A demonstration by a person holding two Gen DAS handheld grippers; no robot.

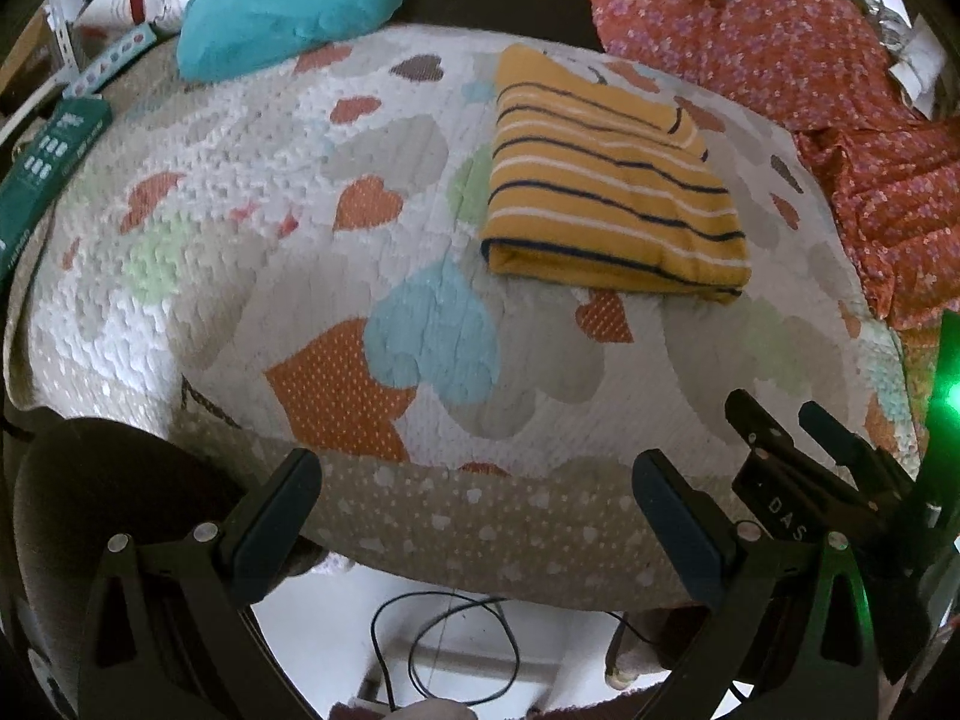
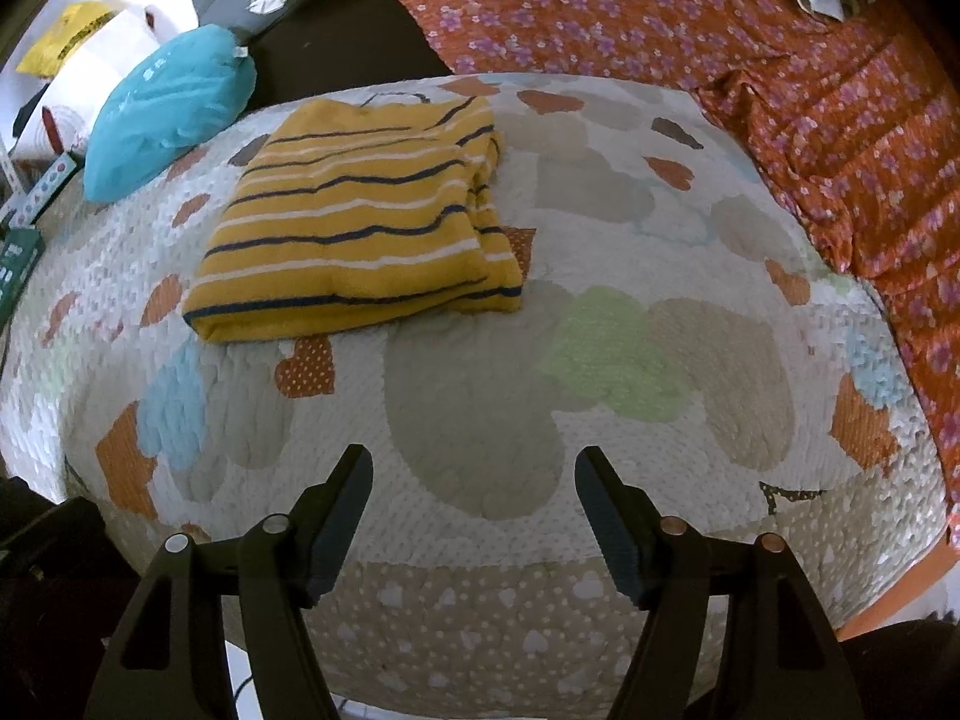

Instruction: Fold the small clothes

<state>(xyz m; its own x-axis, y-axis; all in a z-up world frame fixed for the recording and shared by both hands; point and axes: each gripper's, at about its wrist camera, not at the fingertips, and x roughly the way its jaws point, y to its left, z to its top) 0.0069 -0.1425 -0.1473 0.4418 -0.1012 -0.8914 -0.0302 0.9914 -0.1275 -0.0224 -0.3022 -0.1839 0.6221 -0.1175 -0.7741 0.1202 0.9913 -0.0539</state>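
Left wrist view: the left gripper (image 1: pixel 477 501) hangs released, its two dark fingers spread wide over the near edge of the quilt (image 1: pixel 252 252), holding nothing. The quilt, white with hearts in orange, blue, green and grey, is the landmark here. On its far right part lies the shirt (image 1: pixel 612 180), mustard with white and navy stripes, folded into a neat rectangle, flat, well apart from the fingers. At the quilt's far left corner rests a teal bag (image 1: pixel 282 6) with pale print too blurred to read. Off the quilt's left edge sits a green box (image 1: pixel 48 174) with white lettering I cannot make out. Right of the quilt spreads an orange floral cloth (image 1: pixel 780 54). At the quilt's near right corner the right gripper (image 1: pixel 780 426) shows, with the letters "DAS" on its body. Below the quilt's near edge a thin black cable (image 1: pixel 444 648) loops on a pale floor.

Right wrist view: the right gripper (image 2: pixel 474 480) is likewise released, fingers apart over the quilt's (image 2: pixel 600 228) near edge, empty. The shirt (image 2: pixel 360 216) lies on the quilt's far left part, the teal bag (image 2: pixel 168 108) just beyond its left corner, the floral cloth (image 2: pixel 810 96) along the quilt's right side.
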